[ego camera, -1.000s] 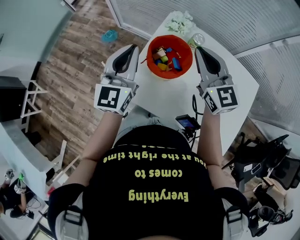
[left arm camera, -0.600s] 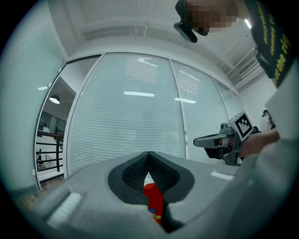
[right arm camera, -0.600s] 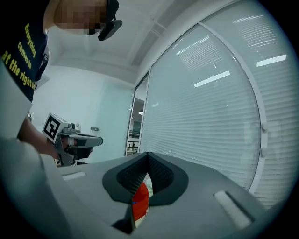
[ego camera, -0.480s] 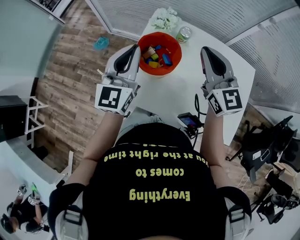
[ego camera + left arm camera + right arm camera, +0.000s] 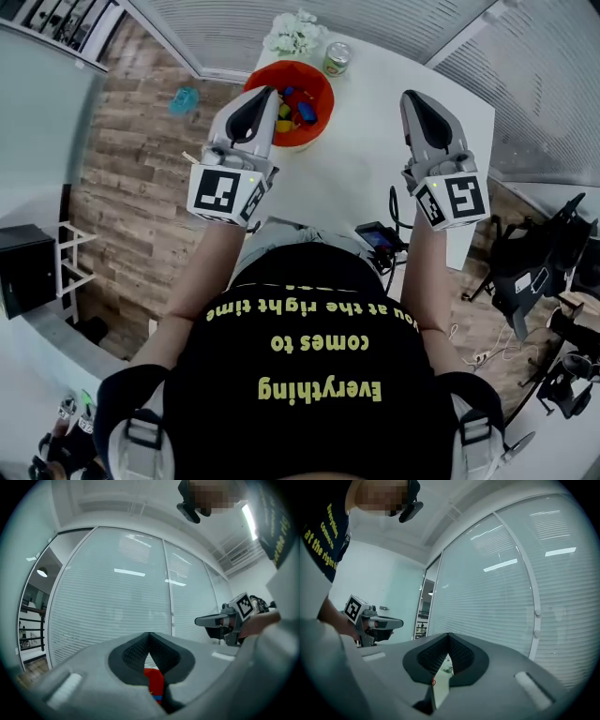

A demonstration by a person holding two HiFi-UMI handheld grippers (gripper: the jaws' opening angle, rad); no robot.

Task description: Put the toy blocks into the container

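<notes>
Starting with the toy blocks [image 5: 294,107]: piled inside the orange container [image 5: 325,94], up around 11 o'clock on the white table [image 5: 375,159]. Can't spot any strays on the tabletop, so probably about done with the job. Just beyond the container, toward 1 o'clock, a small can [image 5: 336,58], and at 12 o'clock some white flowers [image 5: 292,33].

Moving out to the left gripper [image 5: 267,94]: clenched tight with nothing in it, hanging over the container's 9 o'clock rim. Only a sliver of red and blue peeking under the closed jaws in the left gripper view, so looking right down at the container. Can't tell how high above the rim, though.

Then the right gripper [image 5: 410,97]: off at 3 o'clock from the container, well apart, also clamped shut and empty over bare table.

Stuff to worry about, just guessing:
- Clipping that 9 o'clock rim with the left gripper. Sitting close to the table's left edge, so one nudge and maybe blocks all over the wood floor [image 5: 141,169].
- Bumping the can or flowers if swinging past 12 o'clock.
- Snagging the little screen gadget [image 5: 378,239] and its cable at the table's 6 o'clock edge when pulling the right gripper back.
</notes>
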